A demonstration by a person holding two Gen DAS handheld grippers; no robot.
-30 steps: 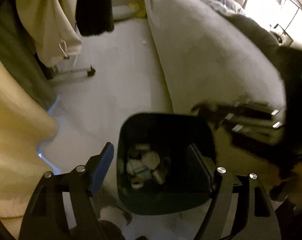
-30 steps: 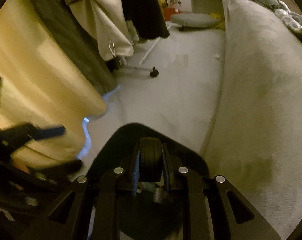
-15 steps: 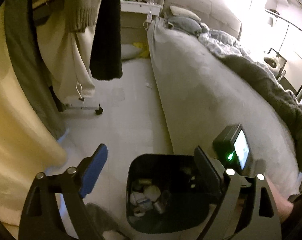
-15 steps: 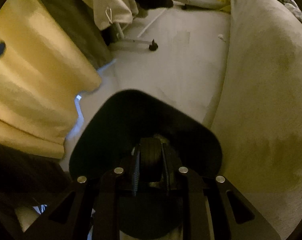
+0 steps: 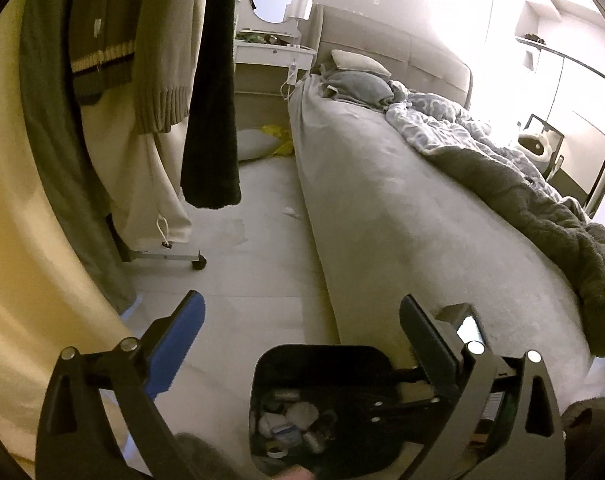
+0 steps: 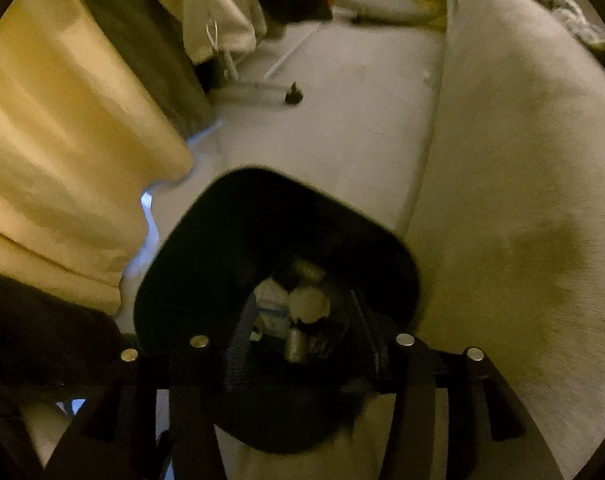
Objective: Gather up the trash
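A: Left gripper (image 5: 302, 344)?
B: Jaws spread wide, just been opening, nothing between the pads. Blue-padded finger (image 5: 174, 354) on one side, dark one opposite.
A: Bin?
B: Black trash bin (image 5: 322, 356) sits on the floor below and just ahead of the left tips, tight against the bed (image 5: 402, 220) side. Crumpled trash (image 5: 298, 416) visible at the bottom.
A: Right gripper (image 6: 302, 308)?
B: Straight above the bin mouth, pointing down into it. Jaws partly apart, just been opening, pads gripping nothing. Frame is blurry, but the trash pile (image 6: 306, 300) shows between the fingers, down inside the bin (image 6: 222, 240).
A: Anything still loose?
B: Small white scrap (image 5: 290, 211) on the floor, well ahead of the left tips, by the bed edge.
A: Surroundings?
B: Hanging clothes (image 5: 154, 60) up left of the left gripper, yellow curtain (image 6: 62, 140) left of the right one.
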